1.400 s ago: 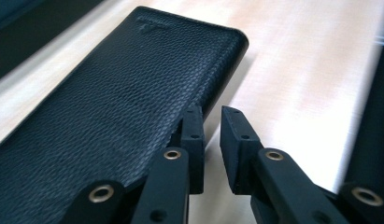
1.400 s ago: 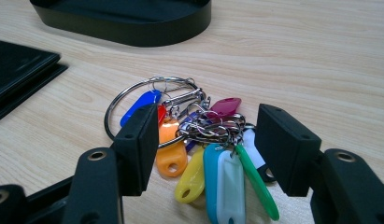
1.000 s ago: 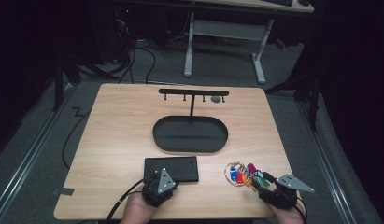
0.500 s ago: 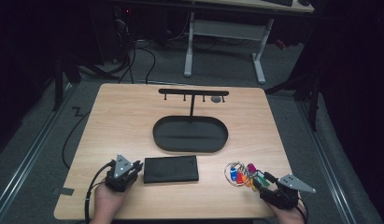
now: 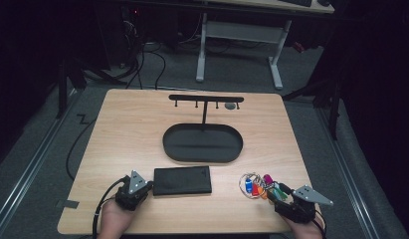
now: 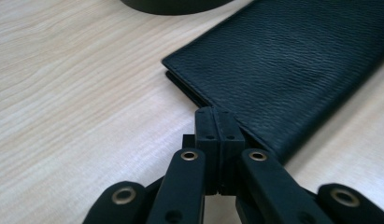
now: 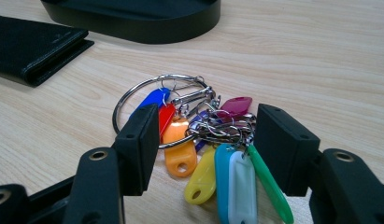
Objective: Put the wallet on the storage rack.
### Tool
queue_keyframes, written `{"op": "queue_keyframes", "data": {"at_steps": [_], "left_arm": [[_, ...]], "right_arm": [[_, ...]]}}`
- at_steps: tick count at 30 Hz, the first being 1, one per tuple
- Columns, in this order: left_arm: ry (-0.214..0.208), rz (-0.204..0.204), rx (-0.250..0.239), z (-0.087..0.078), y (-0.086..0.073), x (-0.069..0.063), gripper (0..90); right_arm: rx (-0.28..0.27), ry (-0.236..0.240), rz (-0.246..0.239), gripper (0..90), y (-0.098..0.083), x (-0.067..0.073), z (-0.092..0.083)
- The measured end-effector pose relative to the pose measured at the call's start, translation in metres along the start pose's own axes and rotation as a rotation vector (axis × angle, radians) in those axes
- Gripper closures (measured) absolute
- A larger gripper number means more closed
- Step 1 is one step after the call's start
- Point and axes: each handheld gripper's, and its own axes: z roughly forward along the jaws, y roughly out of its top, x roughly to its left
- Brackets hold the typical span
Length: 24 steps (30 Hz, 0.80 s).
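The bunch of coloured plastic key tags on a large silver ring (image 7: 199, 140) lies flat on the pale wood-grain table (image 5: 132, 134), near its front right corner. My right gripper (image 7: 206, 149) is spread wide with a black jaw on either side of the bunch; blue, red, orange, yellow, white, green and magenta tags fan out between the jaws, and I cannot tell from the right gripper view whether either jaw actually touches a tag. In the high view the same bunch (image 5: 261, 185) sits just ahead of that gripper (image 5: 284, 196), which I hold low at the table's front edge with my right hand (image 5: 304, 230).

To the left lies a flat black leather wallet (image 5: 182, 180), long side parallel to the front edge. My left gripper (image 6: 218, 135) has its jaws pressed together with nothing between them, the tips right at the wallet's (image 6: 292, 70) near corner and apparently just touching its edge. In the high view this gripper (image 5: 147, 185) rests beside the wallet's left end, my left hand (image 5: 115, 221) behind it and its black cable (image 5: 100, 211) looping off the front of the table.

Behind the wallet stands a black oval tray (image 5: 172, 147) with a thin post rising from its back to a horizontal hook bar (image 5: 206, 98). A small grey disc (image 5: 230, 105) lies near the bar's right end.
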Motion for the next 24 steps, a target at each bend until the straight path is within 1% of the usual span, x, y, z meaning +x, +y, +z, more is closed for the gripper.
{"op": "queue_keyframes", "data": {"at_steps": [1, 2, 4, 5, 8, 11, 13, 16, 18, 21, 24], "left_arm": [[-0.023, 0.0, 0.001, -0.002, 0.0, -0.004, 90.0], [-0.042, 0.01, 0.004, -0.003, 0.0, -0.01, 90.0], [-0.078, 0.046, 0.009, -0.003, 0.001, -0.023, 89.5], [-0.086, 0.063, 0.011, -0.004, 0.001, -0.03, 89.2], [-0.131, 0.109, 0.008, -0.006, 0.004, -0.048, 87.1], [-0.158, 0.129, -0.005, -0.01, 0.005, -0.057, 84.9], [-0.171, 0.137, -0.008, -0.012, 0.005, -0.06, 82.9], [-0.16, 0.141, -0.015, -0.014, 0.004, -0.059, 80.6], [-0.149, 0.137, -0.024, -0.016, 0.005, -0.056, 79.2], [-0.145, 0.12, -0.041, -0.016, 0.005, -0.05, 74.8], [-0.138, 0.129, -0.057, -0.015, 0.007, -0.049, 70.4]], "right_arm": [[-0.002, 0.001, -0.004, 41.1, 0.0, 0.0, -0.001], [-0.003, 0.003, -0.005, 41.1, 0.0, 0.0, -0.001], [-0.003, 0.007, -0.007, 41.1, 0.0, 0.0, -0.001], [-0.003, 0.008, -0.005, 41.1, 0.001, 0.0, 0.0], [-0.008, 0.01, -0.002, 41.2, 0.001, 0.001, -0.001], [-0.011, 0.012, -0.01, 41.5, 0.001, 0.002, -0.002], [-0.013, 0.012, -0.014, 42.5, 0.001, 0.002, -0.003], [-0.011, 0.014, -0.011, 43.8, 0.002, 0.002, -0.002], [-0.009, 0.017, -0.006, 44.4, 0.002, 0.001, -0.002], [0.0, 0.022, 0.005, 45.5, 0.001, 0.001, 0.0], [0.01, 0.026, 0.02, 46.1, 0.0, 0.001, 0.0]]}}
